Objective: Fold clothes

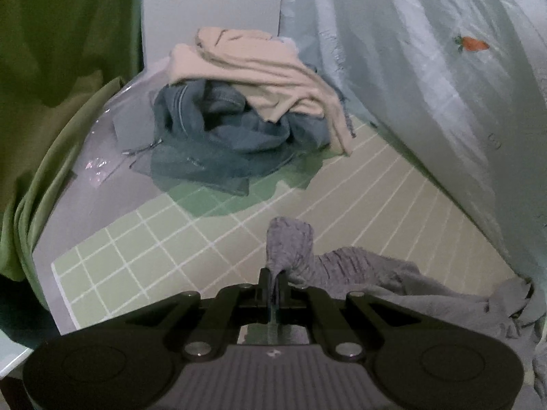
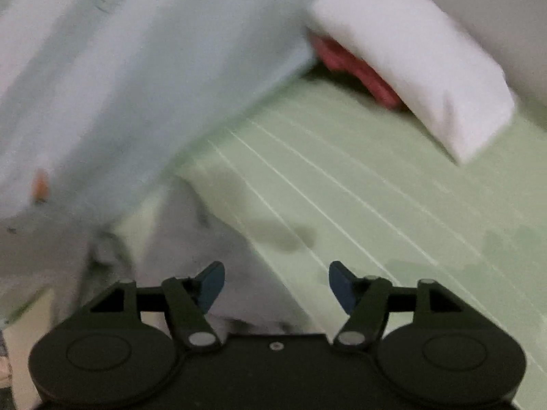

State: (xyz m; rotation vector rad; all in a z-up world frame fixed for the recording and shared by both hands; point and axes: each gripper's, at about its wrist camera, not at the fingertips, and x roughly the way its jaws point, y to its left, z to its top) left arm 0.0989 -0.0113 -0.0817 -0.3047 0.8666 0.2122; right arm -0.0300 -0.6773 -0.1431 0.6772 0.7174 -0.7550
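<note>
Grey garment: one, lying on the bed
Beige garment: one, top of the pile
Blue-grey garments: one bundle, number unclear
White pillow: one
Red cloth: one, under the pillow
Carrot motifs: one on the pale sheet

The left claw has its two fingers pressed together, pinching a fold of grey cloth that rises between the tips. The right claw stands wide apart, its blue-padded fingers spread with nothing between them, hanging low and pointing forward; its view is motion-blurred.
</note>
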